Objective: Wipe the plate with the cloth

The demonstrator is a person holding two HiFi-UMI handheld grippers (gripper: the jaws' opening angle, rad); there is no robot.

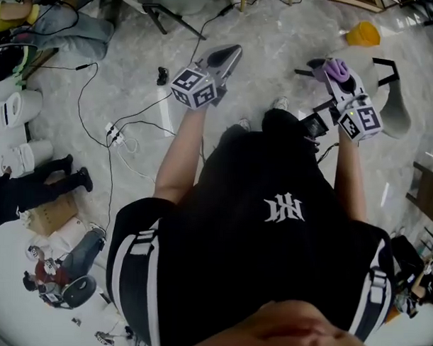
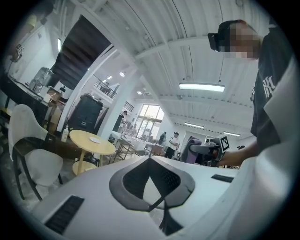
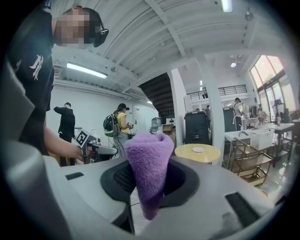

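Observation:
My right gripper is shut on a rolled purple cloth, held out level over the floor. In the right gripper view the cloth stands up between the pads and hides the gap. My left gripper is shut with nothing in it; its dark pads meet in the left gripper view. A small white plate lies on a round yellow table well ahead. The same plate and table show in the left gripper view. Each gripper sees the other off to its side.
Black cables and a power strip lie on the marbled floor. A white chair stands close at the left, another chair at the right. Metal tables and several standing people are further off.

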